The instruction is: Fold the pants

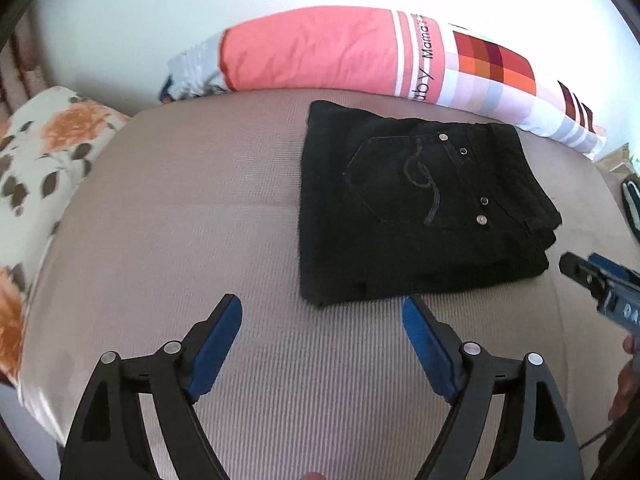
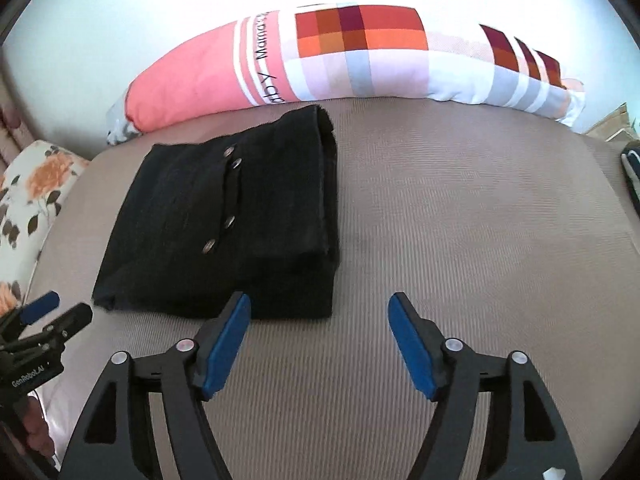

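The black pants (image 1: 420,208) lie folded into a compact rectangle on the beige bed cover (image 1: 200,220), back pocket with metal studs facing up. They also show in the right wrist view (image 2: 224,224), left of centre. My left gripper (image 1: 322,312) is open and empty, hovering just in front of the pants' near edge. My right gripper (image 2: 319,308) is open and empty, its left finger near the pants' near right corner. The right gripper also shows at the right edge of the left wrist view (image 1: 600,284), and the left gripper at the left edge of the right wrist view (image 2: 52,316).
A long pink and checkered pillow (image 1: 360,52) lies along the white wall behind the pants. A floral pillow (image 1: 44,152) sits at the left end of the bed. A dark green object (image 1: 632,200) lies at the right edge.
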Tool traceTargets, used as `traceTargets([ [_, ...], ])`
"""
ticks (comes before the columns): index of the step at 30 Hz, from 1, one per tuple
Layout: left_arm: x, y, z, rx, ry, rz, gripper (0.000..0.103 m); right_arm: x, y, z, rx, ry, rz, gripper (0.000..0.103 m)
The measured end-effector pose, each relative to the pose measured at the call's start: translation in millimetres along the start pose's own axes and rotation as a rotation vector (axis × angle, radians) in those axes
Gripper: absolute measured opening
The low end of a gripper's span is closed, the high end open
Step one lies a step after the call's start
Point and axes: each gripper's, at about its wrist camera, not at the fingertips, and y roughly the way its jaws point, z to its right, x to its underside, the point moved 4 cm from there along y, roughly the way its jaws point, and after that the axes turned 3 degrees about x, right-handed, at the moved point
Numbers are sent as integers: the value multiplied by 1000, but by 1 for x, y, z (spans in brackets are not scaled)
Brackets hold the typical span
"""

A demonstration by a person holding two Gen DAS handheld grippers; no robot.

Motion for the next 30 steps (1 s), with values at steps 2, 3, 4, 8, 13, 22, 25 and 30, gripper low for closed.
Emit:
traceTargets([
  [2,7,-10,-1,-16,-11,15,84,8,-5,-10,13,-11,8,78],
  [3,12,-15,-2,-32,-20,17,85,11,-9,-15,18,-25,13,79],
  [4,14,-19,-3,-38,-22,24,85,16,-14,-21,26,-47,21,81],
  [8,22,-34,-4,-90,-12,60,85,29,-31,-41,26,-93,48,88],
  [13,31,-46,-7,-85,-20,67,85,40,-51,-65,40,-148,103,93],
  [22,38,-57,-11,-91,-34,88,85,49,-64,-70,31,-101,124,97],
  [25,40,-56,-9,-92,-32,86,85,54,-65,-69,27,-88,122,97],
  [30,42,-56,-4,-90,-25,83,85,56,-66,-70,34,-96,124,97],
])
